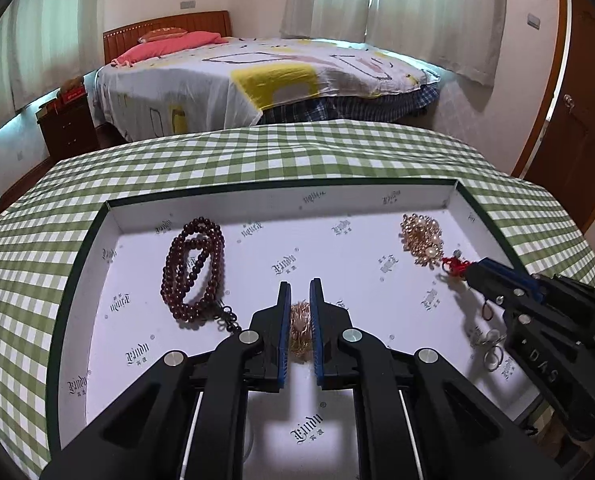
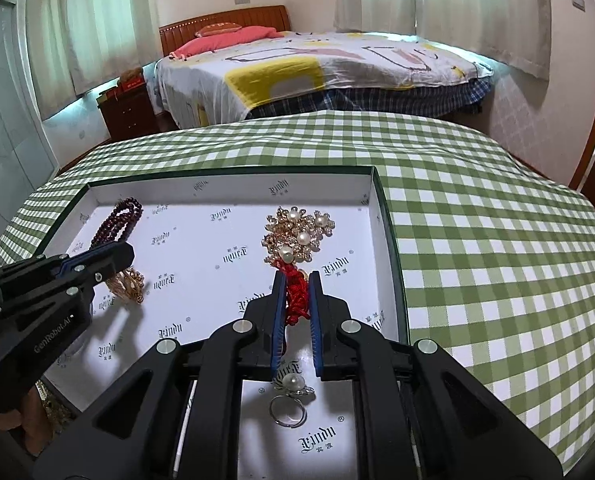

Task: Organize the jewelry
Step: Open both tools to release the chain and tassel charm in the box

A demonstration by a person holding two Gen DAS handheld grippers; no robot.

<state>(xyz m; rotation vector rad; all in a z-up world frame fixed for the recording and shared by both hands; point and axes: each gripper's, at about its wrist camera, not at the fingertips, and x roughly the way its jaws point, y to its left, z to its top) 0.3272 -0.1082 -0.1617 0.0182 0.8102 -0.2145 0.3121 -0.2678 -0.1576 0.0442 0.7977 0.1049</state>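
My left gripper (image 1: 299, 334) sits low in the centre of its view, fingers (image 1: 282, 320) drawn in close on either side of the gold bracelet (image 1: 300, 332), which rests on the white floor of the box lid (image 1: 437, 196). To its left in the frame lies the dark red bead string (image 1: 193, 268), coiled, well apart from the rest. Over on the right side, my right gripper (image 2: 297, 300) has its fingers (image 2: 315, 304) nearly together on the red knotted cord (image 2: 295, 294), whose far end touches the gold pearl brooch (image 2: 297, 236) just above it in the frame. Near the bottom of the right wrist view, under the gripper, lie a pearl ring (image 2: 293, 384) and a plain silver ring (image 2: 287, 410), just beside each other. The lid sits on the green checked tabletop (image 2: 477, 240).
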